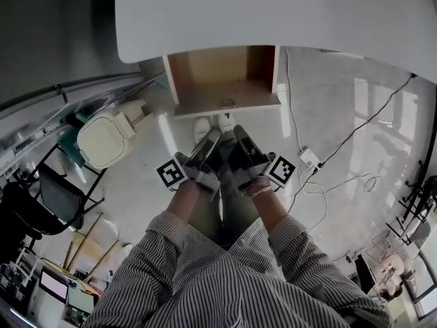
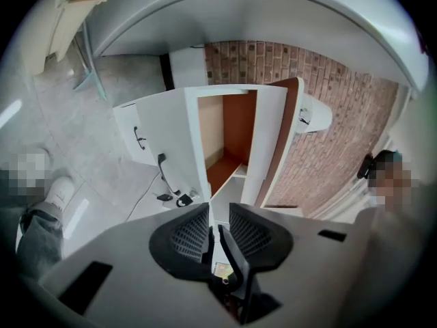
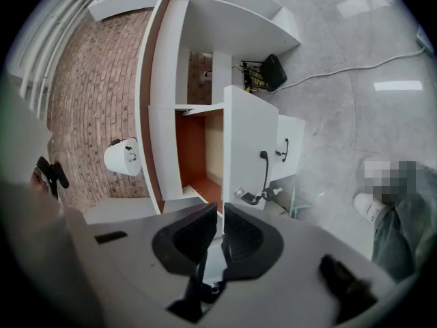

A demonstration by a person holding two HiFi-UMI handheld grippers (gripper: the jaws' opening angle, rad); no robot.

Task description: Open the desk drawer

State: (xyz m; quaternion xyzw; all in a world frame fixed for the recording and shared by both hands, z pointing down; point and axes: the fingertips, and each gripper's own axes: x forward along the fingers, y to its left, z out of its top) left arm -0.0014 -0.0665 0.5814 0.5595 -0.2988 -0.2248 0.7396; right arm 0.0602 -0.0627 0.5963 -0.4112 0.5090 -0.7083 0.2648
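Wood-lined drawer [image 1: 222, 91] already sticking out past white desk [image 1: 273, 12] front edge, dead ahead of both grippers, long side running across them. Left gripper [image 1: 212, 137] jaws a bit apart, right gripper [image 1: 239, 132] nearly together, thin gap. Both empty, well short of handle [image 1: 227, 103]. The 2 look equally near imo.

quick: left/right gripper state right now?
Left gripper: open, fingers apart, holding nothing.
Right gripper: open only by a slim gap, fingers nearly together, holding nothing.
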